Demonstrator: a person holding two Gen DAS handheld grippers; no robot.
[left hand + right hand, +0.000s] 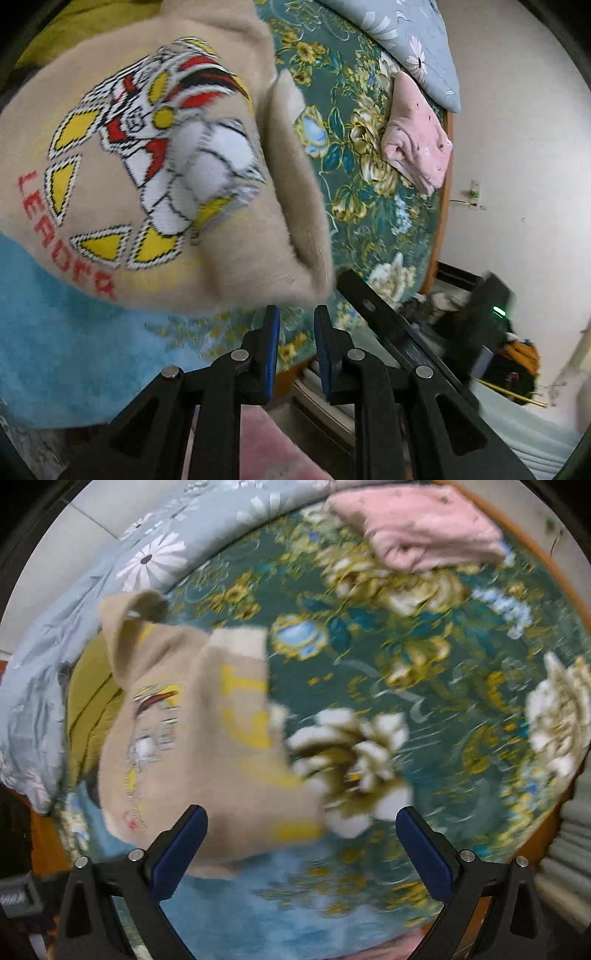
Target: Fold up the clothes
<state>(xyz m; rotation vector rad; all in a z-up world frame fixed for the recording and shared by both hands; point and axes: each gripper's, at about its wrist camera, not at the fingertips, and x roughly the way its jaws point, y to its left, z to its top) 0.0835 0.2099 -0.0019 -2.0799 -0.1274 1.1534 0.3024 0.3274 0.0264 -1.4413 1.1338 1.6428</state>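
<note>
The left claw (295,317) points slantwise down over the near edge of the bed (369,206), its blue pads (273,332) a narrow gap apart and pinching nothing; the floral cover shows between them. The right claw (301,830) looks straight down on the bed, its pads (184,842) spread wide and empty, with the sweater's (192,746) lower edge lying just under the left pad.

The beige sweater (155,155) lies folded on the bed, close in front of the left claw, on top of a light blue towel (62,332). Its knitted front shows a white, red and yellow figure with red letters beside it that seem to read "LEADER"; the last letters are blurred.

The bed has a dark green cover with yellow and white flowers. A folded pink garment (417,140) lies further along it, well apart from the sweater, and a grey-blue daisy quilt (413,40) is bunched along the far side. An olive cloth (88,698) lies beside the sweater. Beyond the bed stands a pale wall (517,147).
</note>
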